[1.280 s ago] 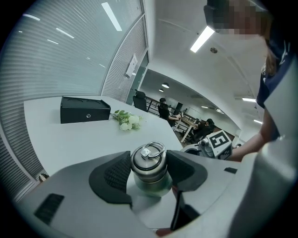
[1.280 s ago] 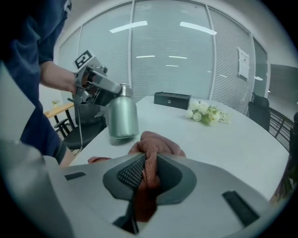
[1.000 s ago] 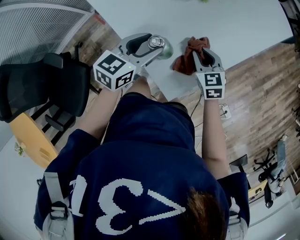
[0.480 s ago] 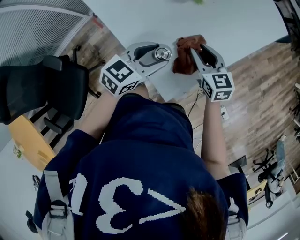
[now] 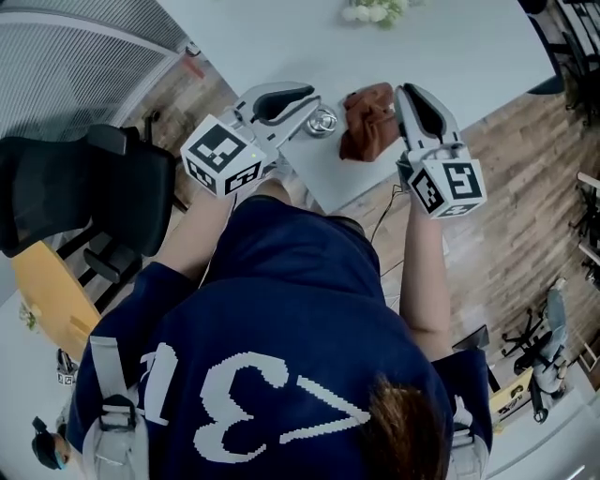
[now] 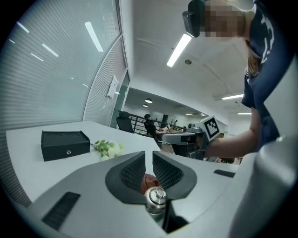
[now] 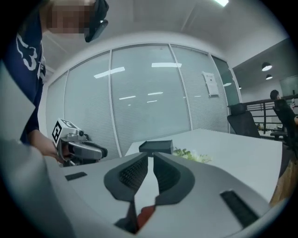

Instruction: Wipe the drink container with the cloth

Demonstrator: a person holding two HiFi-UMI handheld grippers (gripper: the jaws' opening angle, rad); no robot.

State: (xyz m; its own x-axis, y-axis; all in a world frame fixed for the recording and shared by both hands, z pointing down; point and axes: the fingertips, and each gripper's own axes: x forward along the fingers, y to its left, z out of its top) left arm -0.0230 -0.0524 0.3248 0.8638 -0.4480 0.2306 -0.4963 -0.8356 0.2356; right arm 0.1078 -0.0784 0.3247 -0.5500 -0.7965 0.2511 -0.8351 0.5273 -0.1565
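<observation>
The drink container (image 5: 323,121), a small bottle with a metal cap, stands near the white table's (image 5: 450,47) front corner. A rust-red cloth (image 5: 367,122) lies bunched just to its right. My left gripper (image 5: 312,99) hovers over the bottle's left side. Its jaws are closing to a narrow slit with nothing between the pads. In the left gripper view the cap (image 6: 156,200) shows below the jaws (image 6: 148,155), with the cloth (image 6: 148,180) behind it. My right gripper (image 5: 405,91) is right of the cloth, its jaws (image 7: 151,158) also closing on nothing. The cloth (image 7: 145,214) lies beneath them.
White flowers (image 5: 375,11) and a black box (image 6: 65,144) lie farther back on the table. A black office chair (image 5: 84,187) stands at my left on the wooden floor. The table's front edge runs just below the bottle and cloth.
The left jaws were wide around the bottle and have narrowed and come off it. The right gripper has left the cloth beside the bottle and drawn back to the right.
</observation>
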